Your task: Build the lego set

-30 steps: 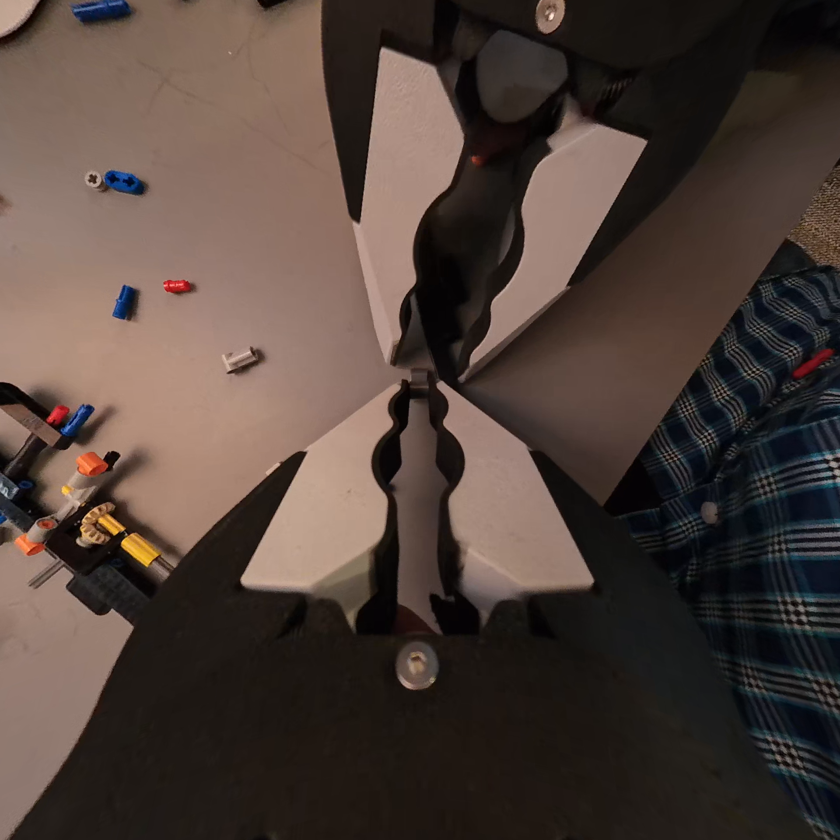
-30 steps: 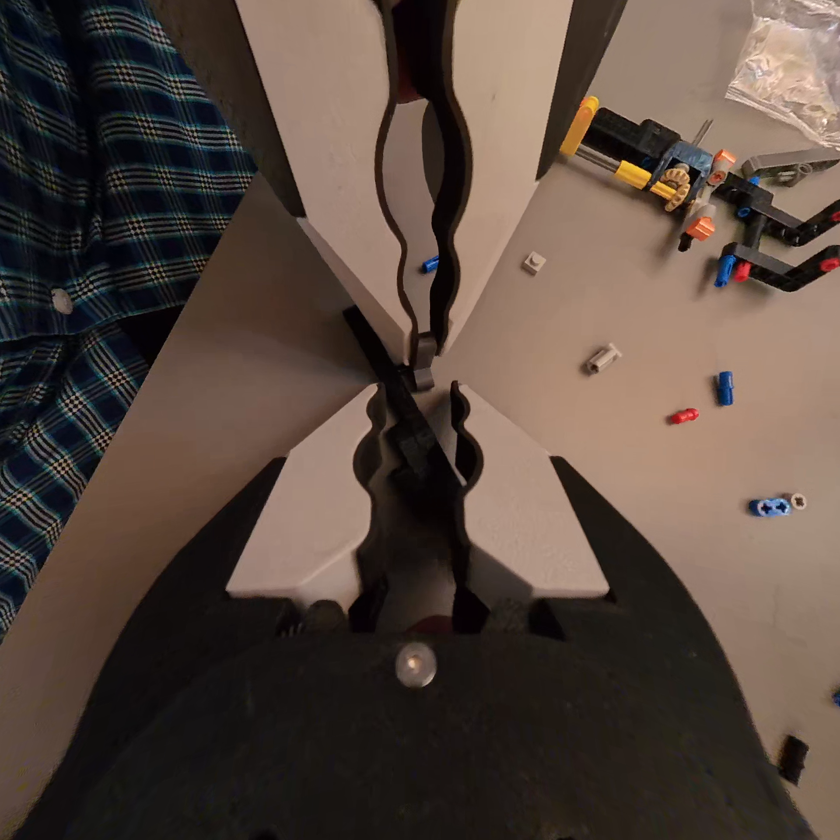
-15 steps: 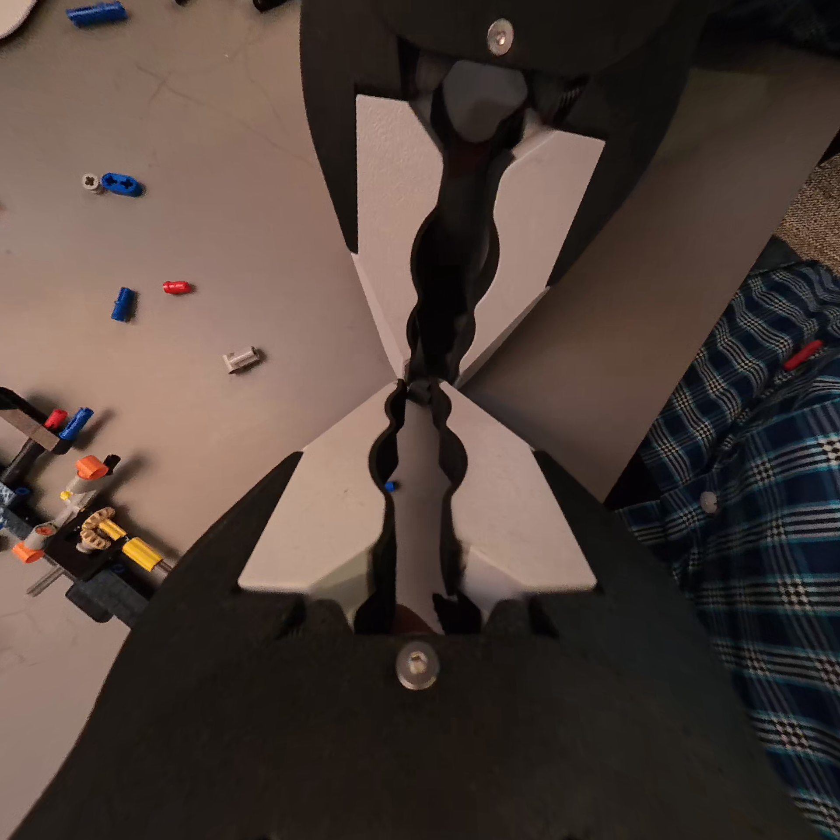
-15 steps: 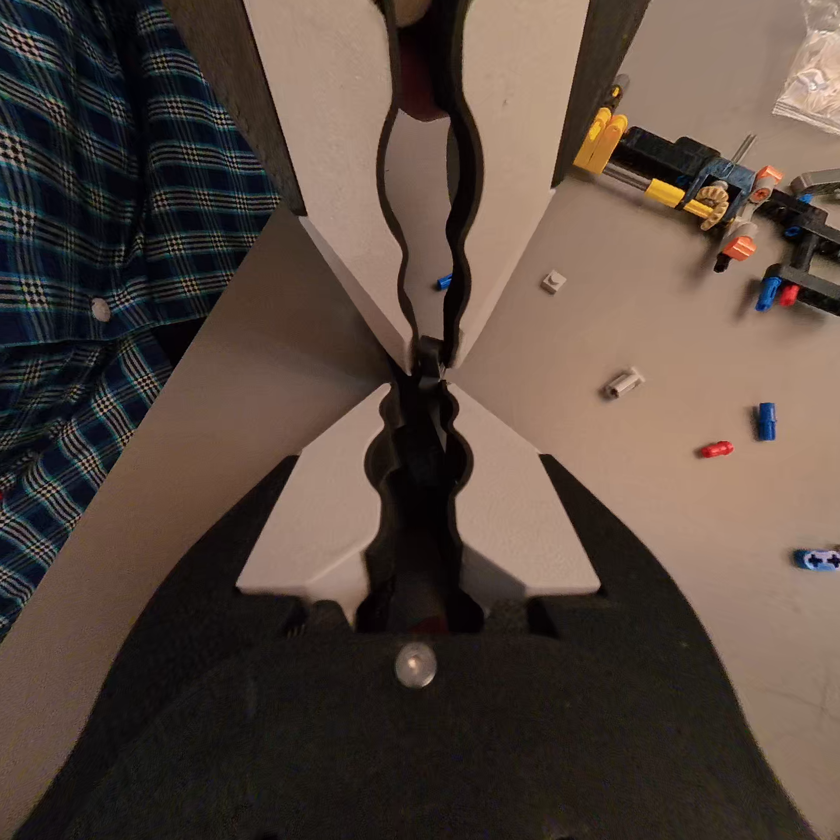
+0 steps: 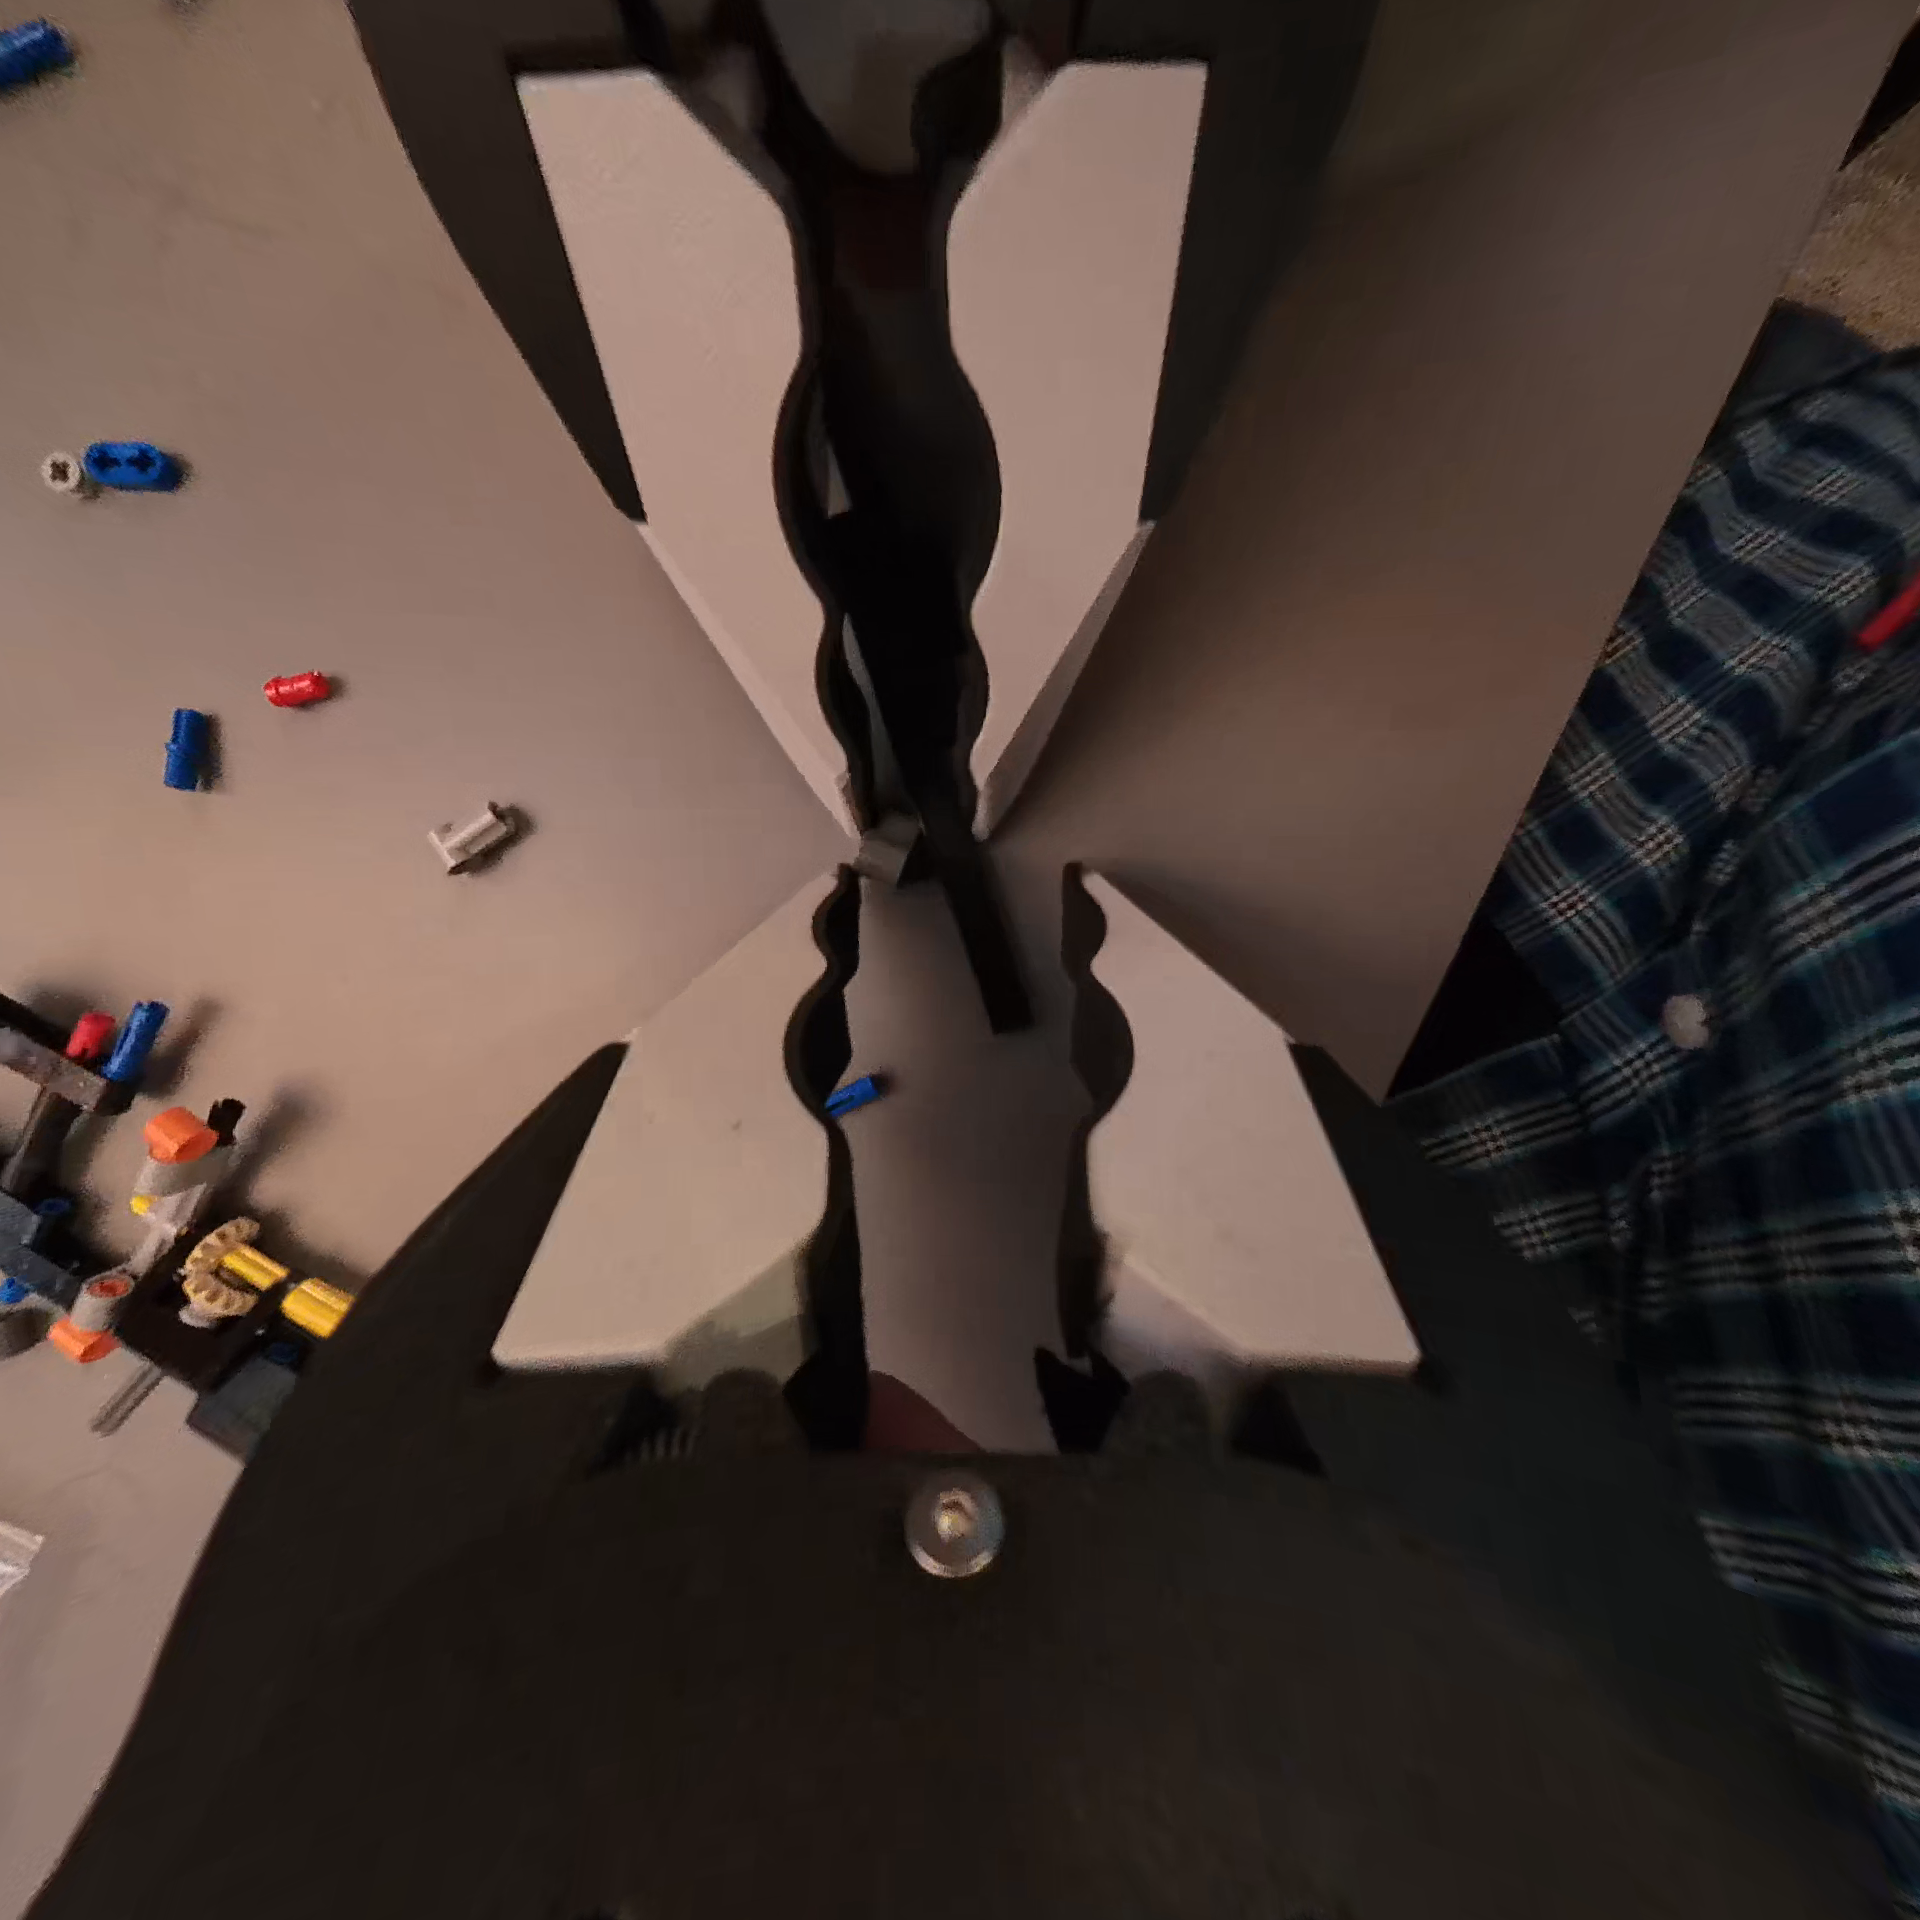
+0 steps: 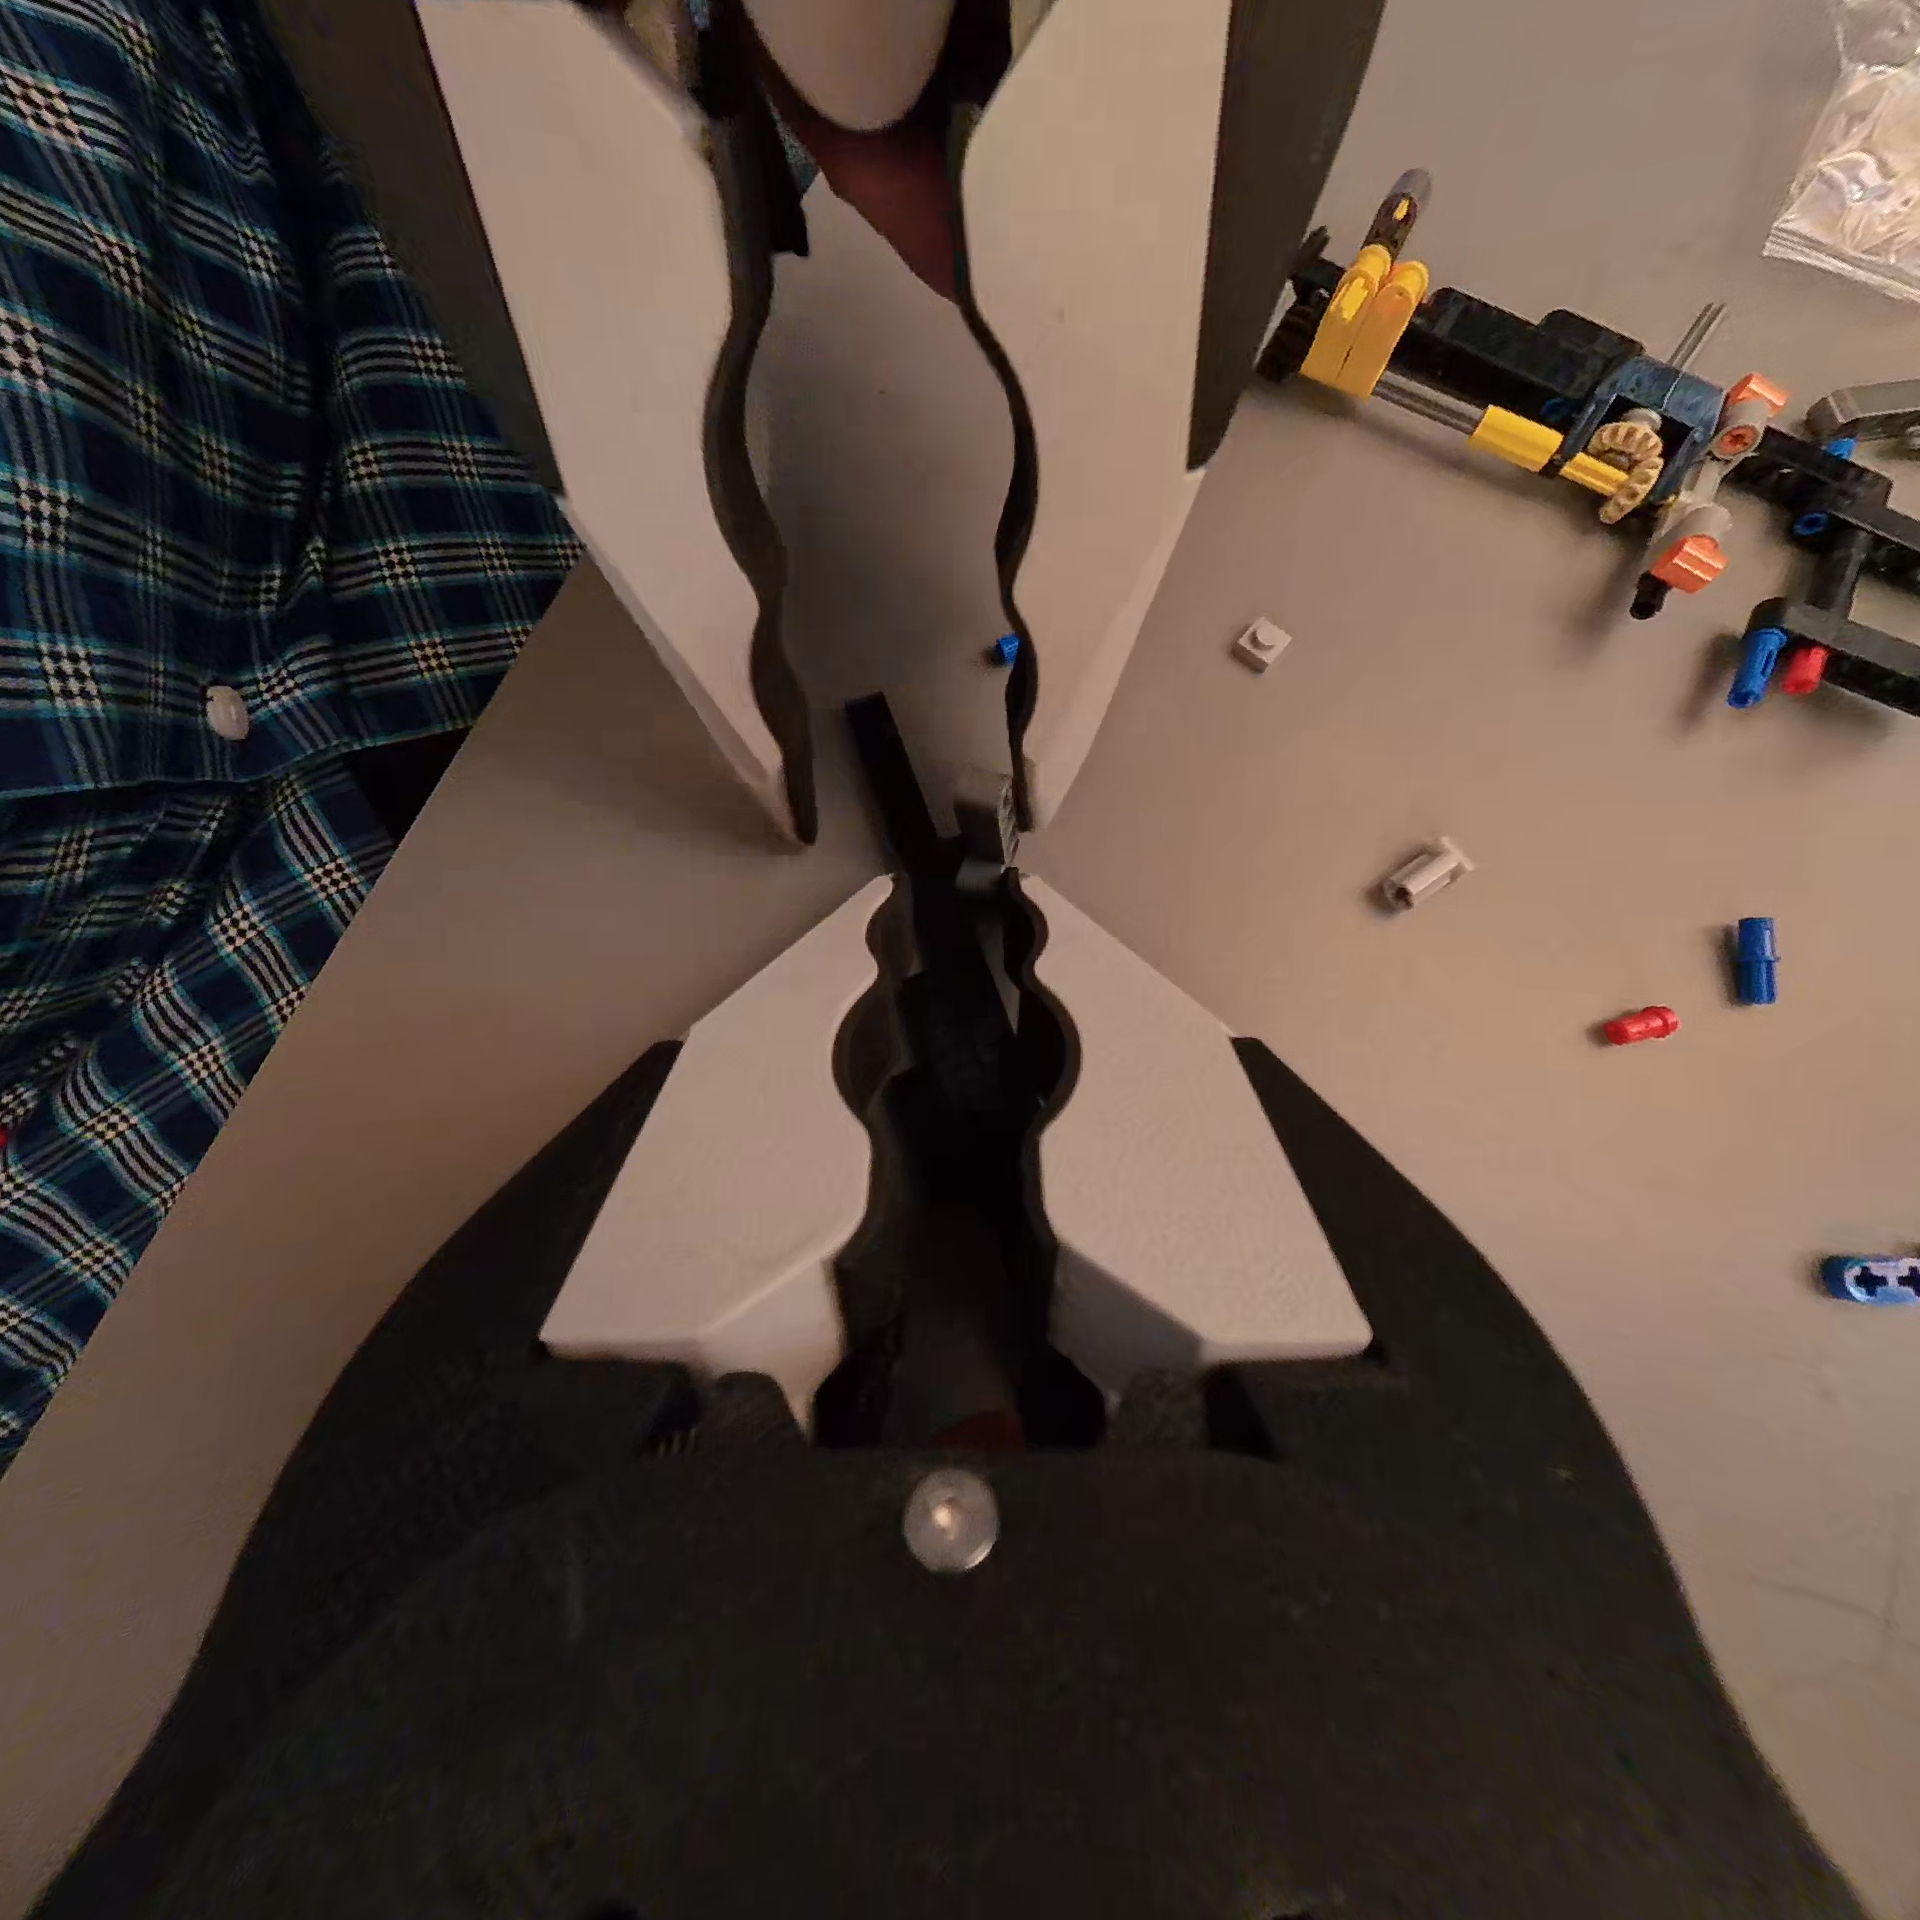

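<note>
My right gripper (image 6: 956, 888) is shut on a thin black beam (image 6: 896, 764) that pokes out past its fingertips. A small grey piece (image 6: 982, 878) sits on the beam at the tips. My left gripper (image 5: 961, 883) faces it tip to tip and is open and empty, its jaws on either side of the beam's end (image 5: 987, 956). In the left wrist view the right gripper (image 5: 914, 821) comes in from the top, with the grey piece (image 5: 888, 847) at its tips. Both are held above the grey table.
A partial build (image 6: 1558, 416) with black, yellow, orange and tan parts lies on the table (image 6: 1351, 1195), also in the left wrist view (image 5: 156, 1278). Loose blue (image 5: 187, 748), red (image 5: 296, 688) and grey (image 5: 473, 836) pieces lie nearby. A plastic bag (image 6: 1860, 187) lies at the far right. A person's plaid shirt (image 5: 1714, 935) is past the table edge.
My left gripper was shut on the grey piece at the beam's end; it has opened and let go. The grey piece stays at the right gripper's tips.
</note>
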{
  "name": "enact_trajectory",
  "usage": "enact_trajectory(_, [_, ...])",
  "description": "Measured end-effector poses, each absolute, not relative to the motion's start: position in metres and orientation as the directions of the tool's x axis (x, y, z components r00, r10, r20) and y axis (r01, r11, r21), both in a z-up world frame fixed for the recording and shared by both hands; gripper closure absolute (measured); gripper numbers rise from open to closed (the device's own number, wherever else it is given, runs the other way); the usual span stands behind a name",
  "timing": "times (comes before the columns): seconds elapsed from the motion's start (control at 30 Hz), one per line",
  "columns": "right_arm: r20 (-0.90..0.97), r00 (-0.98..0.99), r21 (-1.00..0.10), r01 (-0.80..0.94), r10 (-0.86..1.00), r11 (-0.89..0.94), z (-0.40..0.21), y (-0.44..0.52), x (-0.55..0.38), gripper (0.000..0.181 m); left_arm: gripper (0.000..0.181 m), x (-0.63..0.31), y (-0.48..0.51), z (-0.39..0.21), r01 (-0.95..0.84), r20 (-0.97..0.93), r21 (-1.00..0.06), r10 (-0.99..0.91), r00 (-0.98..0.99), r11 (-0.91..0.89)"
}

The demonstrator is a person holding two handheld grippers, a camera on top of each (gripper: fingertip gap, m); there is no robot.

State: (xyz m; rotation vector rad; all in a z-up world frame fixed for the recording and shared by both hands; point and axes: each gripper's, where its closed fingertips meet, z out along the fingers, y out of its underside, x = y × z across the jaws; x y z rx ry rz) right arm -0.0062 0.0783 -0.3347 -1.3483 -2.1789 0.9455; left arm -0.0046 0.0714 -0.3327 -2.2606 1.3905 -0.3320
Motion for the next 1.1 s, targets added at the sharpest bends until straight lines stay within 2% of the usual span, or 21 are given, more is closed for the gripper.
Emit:
enact_trajectory(0.13, [-0.014, -0.448, -0.726, 0.619, 0.894, 0.299, -0.3346, 0.0780, -0.0061, 0.166, 0.159, -0.0083, 0.0748, -0.3357, -0.795, -0.093, -0.496, -0.889, 0.449, -0.349])
enact_trajectory(0.23, [-0.017, -0.449, -0.727, 0.619, 0.893, 0.298, -0.3345, 0.0777, -0.0063, 0.166, 0.162, -0.0081, 0.0732, -0.3358, -0.799, -0.102, -0.496, -0.891, 0.443, -0.340])
enact_trajectory(0.6, [-0.026, -0.451, -0.724, 0.623, 0.892, 0.294, -0.3346, 0.0784, -0.0074, 0.165, 0.161, -0.0077, 0.0732, -0.3352, -0.786, -0.106, -0.510, -0.881, 0.460, -0.349])
enact_trajectory(0.87, [-0.044, -0.452, -0.725, 0.628, 0.891, 0.283, -0.3346, 0.0787, -0.0073, 0.166, 0.141, -0.0076, 0.0763, -0.3339, -0.810, -0.127, -0.506, -0.904, 0.408, -0.295])
enact_trajectory(1.1, [-0.043, -0.451, -0.726, 0.627, 0.891, 0.283, -0.3349, 0.0791, -0.0076, 0.165, 0.158, -0.0051, 0.0778, -0.3350, -0.814, -0.121, -0.513, -0.915, 0.384, -0.273])
